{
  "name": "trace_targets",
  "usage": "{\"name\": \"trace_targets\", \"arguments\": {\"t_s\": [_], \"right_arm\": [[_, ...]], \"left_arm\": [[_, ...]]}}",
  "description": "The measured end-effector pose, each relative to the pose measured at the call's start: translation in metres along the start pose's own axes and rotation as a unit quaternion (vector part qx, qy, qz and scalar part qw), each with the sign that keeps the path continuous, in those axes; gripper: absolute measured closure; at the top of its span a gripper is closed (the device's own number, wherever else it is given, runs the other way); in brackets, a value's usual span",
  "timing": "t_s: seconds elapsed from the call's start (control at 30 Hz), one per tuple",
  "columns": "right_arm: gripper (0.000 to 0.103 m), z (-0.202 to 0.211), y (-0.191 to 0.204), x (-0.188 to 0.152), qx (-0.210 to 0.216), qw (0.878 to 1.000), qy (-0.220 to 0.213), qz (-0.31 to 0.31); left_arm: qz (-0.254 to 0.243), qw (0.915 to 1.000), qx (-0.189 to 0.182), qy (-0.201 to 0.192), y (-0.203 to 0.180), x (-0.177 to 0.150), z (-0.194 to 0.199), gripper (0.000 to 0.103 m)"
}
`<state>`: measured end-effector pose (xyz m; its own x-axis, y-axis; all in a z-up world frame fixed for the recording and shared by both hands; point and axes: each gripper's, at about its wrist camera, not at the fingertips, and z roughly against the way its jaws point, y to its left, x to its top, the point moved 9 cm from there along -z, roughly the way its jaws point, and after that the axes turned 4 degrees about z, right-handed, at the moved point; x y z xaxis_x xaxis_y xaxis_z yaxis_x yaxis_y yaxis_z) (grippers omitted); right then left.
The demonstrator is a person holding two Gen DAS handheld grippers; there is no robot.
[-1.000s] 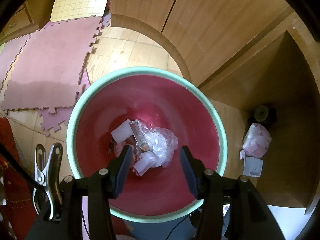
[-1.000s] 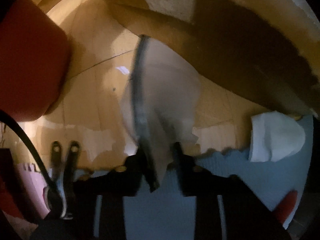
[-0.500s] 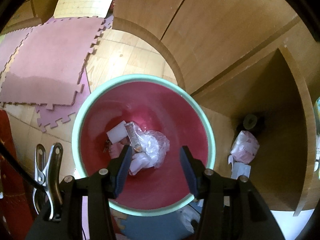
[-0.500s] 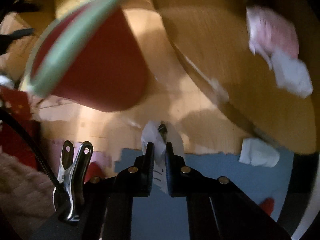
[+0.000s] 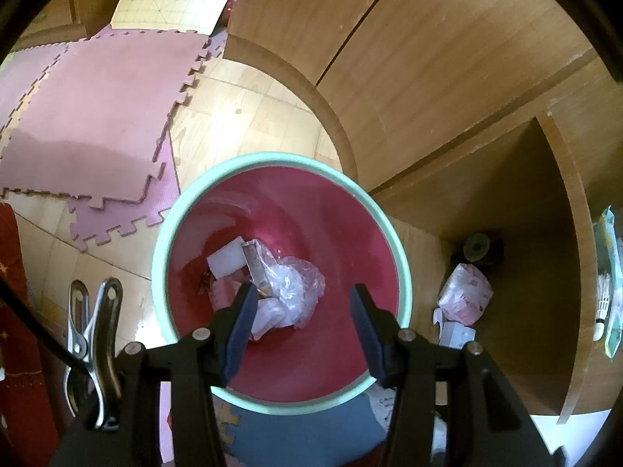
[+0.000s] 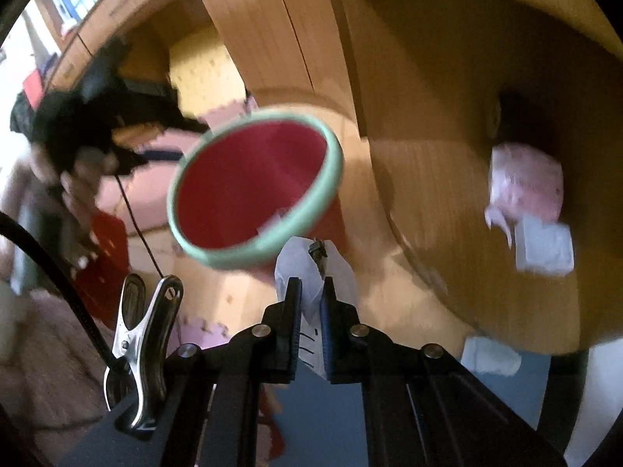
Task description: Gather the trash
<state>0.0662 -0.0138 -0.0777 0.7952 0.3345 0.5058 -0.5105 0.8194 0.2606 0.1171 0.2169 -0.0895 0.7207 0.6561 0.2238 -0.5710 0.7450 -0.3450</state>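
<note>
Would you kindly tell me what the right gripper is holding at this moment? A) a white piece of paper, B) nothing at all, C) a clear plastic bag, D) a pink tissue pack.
A: in the right wrist view, the right gripper is shut on a white piece of paper sticking up between its fingers, just below the red bin.

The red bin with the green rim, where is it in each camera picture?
Left wrist view: the red bin fills the lower middle, seen from above, trash inside.
Right wrist view: the bin is left of centre, tilted, mouth facing the camera.
Shared landmark: the pink packet in the wooden nook, right of the bin.
</note>
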Motion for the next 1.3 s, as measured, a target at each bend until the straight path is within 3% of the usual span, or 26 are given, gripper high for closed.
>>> {"name": "trace_targets", "arguments": {"t_s": [0.3,0.67,0.87,0.93,1.03,1.3], "right_arm": [[0.093,0.004,0.028,0.075,0.031,0.997,-0.076,-0.007],[0.093,-0.012,0.049,0.113,0.055,0.992,-0.109,0.015],[0.091,-0.022,0.032,0.09,0.06,0.995,-0.084,0.0],[0.081,-0.022,0.021,0.08,0.052,0.995,-0.079,-0.013],[0.075,-0.013,0.003,0.067,0.036,0.995,-0.081,-0.033],[0.068,0.017,-0.053,0.007,-0.017,0.992,-0.084,-0.095]], "left_arm": [[0.014,0.9999,0.005,-0.006,0.012,0.005,0.003,0.051],[0.02,0.9998,0.005,-0.008,0.018,0.009,0.004,0.051],[0.015,0.9999,0.007,-0.002,0.017,0.009,0.001,0.051],[0.007,0.9999,0.007,-0.002,0.013,0.007,0.001,0.051],[-0.01,0.9999,0.006,-0.003,0.006,0.004,0.001,0.051],[-0.047,0.9988,0.007,-0.008,-0.015,-0.016,0.006,0.051]]}}
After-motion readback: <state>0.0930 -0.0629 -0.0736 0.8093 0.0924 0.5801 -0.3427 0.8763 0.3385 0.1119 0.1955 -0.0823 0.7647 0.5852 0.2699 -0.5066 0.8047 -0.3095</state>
